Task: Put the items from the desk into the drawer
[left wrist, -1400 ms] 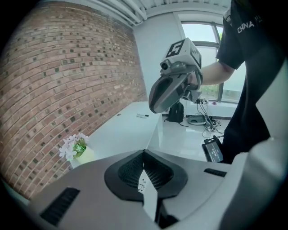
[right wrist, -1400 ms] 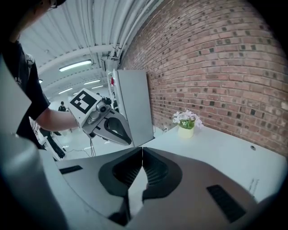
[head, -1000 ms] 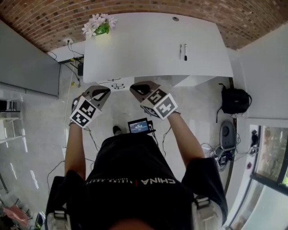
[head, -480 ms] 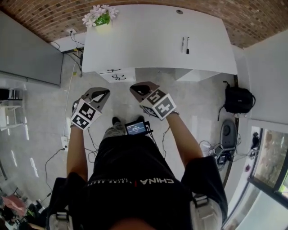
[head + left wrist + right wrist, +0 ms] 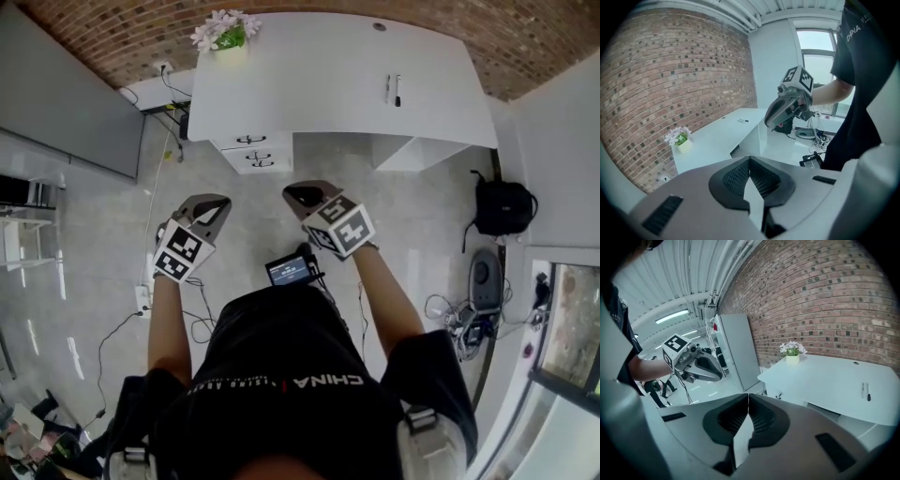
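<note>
Left gripper (image 5: 217, 202): jaws together at the tips, nothing between them; held in the air in front of the person's body.
Right gripper (image 5: 298, 195): also closed and empty, beside the left one, pointing toward the desk.
Desk (image 5: 319, 66): white, well apart from both grippers, with open floor between.
Pens (image 5: 397, 91): two thin ones lying side by side on the desk's right part, not in a drawer.
Flower pot (image 5: 228, 34): upright at the desk's far left corner.
Small round thing (image 5: 379, 26): near the back edge; too small to tell what it is.
Drawer unit (image 5: 255, 152): under the desk's left part; its fronts look shut, and the contents cannot be seen.
Stage: the pens still need stowing; whether other things already went in cannot be told.
Doing it well: I judge both grippers must come much closer first. One should probably pull a drawer front squarely by its handle. The other needs its jaws opened wide and set flat across a pen's barrel, since thin pens roll and slip.
</note>
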`<state>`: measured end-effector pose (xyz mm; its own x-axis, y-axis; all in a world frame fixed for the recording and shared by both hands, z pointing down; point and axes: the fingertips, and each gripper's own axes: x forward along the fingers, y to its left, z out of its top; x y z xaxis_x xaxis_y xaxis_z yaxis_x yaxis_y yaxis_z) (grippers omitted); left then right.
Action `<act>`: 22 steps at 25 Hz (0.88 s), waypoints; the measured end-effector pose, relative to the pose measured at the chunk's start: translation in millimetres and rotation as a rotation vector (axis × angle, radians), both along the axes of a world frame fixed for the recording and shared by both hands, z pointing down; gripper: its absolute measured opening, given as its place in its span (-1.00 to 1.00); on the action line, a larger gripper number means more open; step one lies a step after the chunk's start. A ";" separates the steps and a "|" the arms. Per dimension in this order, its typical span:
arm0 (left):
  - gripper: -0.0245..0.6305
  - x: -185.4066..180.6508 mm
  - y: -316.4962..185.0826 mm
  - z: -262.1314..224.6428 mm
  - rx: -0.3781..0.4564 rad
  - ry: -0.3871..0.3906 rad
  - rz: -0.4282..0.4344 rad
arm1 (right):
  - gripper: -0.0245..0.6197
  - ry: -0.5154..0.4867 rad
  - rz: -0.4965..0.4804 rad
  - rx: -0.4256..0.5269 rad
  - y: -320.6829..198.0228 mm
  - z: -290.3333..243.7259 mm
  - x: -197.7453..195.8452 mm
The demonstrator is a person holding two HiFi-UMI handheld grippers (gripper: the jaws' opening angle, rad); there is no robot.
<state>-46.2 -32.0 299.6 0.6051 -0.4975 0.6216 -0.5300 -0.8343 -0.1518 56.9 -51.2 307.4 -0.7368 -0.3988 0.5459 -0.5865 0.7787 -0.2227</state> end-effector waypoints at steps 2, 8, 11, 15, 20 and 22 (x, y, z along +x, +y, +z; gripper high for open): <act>-0.89 -11.7 24.7 -0.2 0.008 0.012 0.006 | -0.87 0.004 0.027 0.010 18.9 -2.2 -10.4; -0.89 -56.3 105.7 3.2 0.016 0.042 0.008 | -0.87 0.037 0.047 0.084 91.6 -9.0 -48.2; -0.89 -71.9 145.0 7.3 0.021 0.054 0.020 | -0.87 0.057 0.069 0.101 131.7 -7.0 -61.1; -0.89 -84.2 197.4 11.8 0.012 0.063 0.054 | -0.88 0.081 0.109 0.100 188.9 -5.0 -70.5; -0.89 -83.9 239.8 10.3 0.004 0.073 0.090 | -0.88 0.117 0.128 0.108 237.5 -14.5 -71.5; -0.89 -77.2 248.6 6.1 0.013 0.084 0.101 | -0.88 0.119 0.126 0.117 245.6 -21.3 -69.4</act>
